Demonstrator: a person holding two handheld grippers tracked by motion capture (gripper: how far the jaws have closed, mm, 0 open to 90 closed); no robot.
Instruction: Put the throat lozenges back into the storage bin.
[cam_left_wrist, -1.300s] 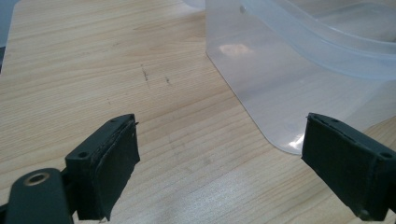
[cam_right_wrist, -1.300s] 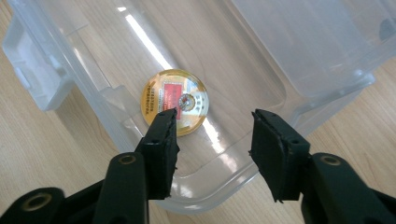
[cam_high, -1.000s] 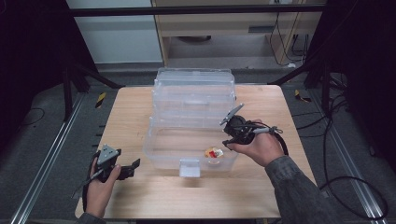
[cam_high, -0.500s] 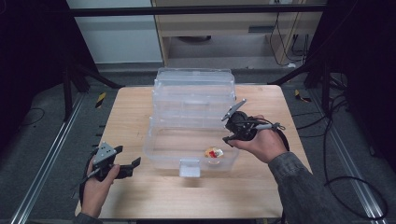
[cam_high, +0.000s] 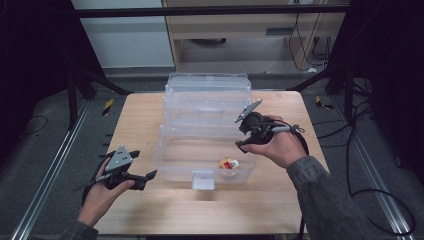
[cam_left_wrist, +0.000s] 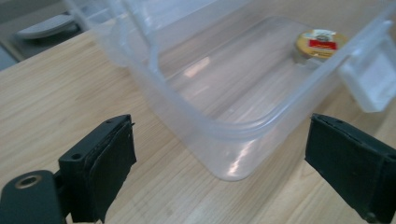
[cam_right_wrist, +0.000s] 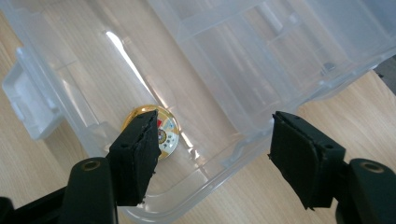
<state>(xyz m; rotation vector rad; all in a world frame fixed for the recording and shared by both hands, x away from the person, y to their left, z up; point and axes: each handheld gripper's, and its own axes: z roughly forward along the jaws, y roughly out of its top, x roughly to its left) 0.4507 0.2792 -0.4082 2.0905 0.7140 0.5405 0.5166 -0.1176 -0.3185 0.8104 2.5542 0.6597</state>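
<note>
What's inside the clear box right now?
One small round gold-lidded cup lies on the floor of the clear box, near its front latch. Its underside is hidden.

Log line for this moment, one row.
right gripper: jaws just opened, empty, above bin | round gold-lidded cup: lying in clear bin | left gripper: open, beside bin

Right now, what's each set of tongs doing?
Left tongs: open, empty, at the clear bin's corner.
Right tongs: just been opening, empty, above the small round container in the bin.
</note>
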